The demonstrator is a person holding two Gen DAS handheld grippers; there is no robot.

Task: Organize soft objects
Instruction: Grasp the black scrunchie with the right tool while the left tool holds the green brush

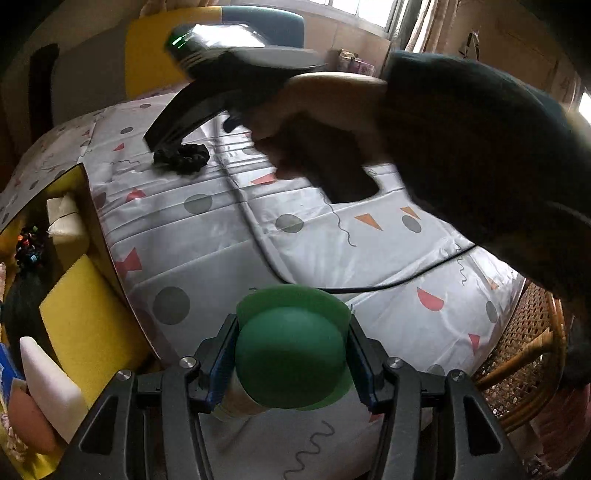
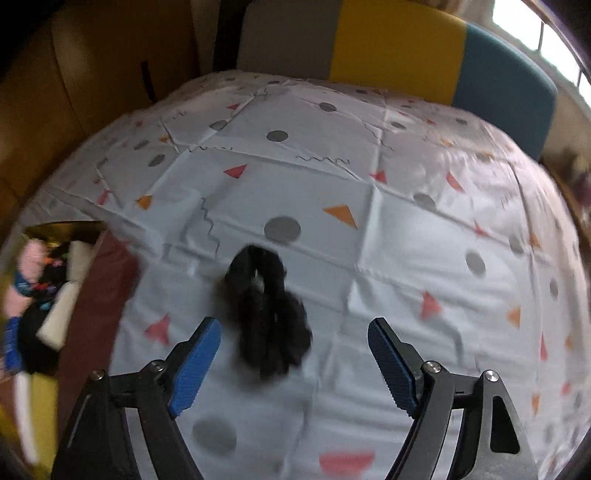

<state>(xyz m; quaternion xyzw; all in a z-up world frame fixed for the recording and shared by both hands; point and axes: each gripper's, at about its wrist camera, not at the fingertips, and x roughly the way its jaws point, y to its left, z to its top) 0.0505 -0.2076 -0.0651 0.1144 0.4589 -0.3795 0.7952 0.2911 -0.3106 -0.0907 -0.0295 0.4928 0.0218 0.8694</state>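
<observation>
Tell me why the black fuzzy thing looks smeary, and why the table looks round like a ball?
Right wrist view: the black scrunchie is smeared by motion blur, and the fisheye lens bulges the tablecloth. Left wrist view: the person's arm is blurred, and window light glares on the right gripper housing.

Scrunchie (image 2: 267, 314) on tablecloth (image 2: 406, 240), right of box (image 1: 85, 206)

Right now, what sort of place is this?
Probably a home living or dining room: a table under a patterned cloth, a colourful chair behind it, and a curtained window.
</observation>
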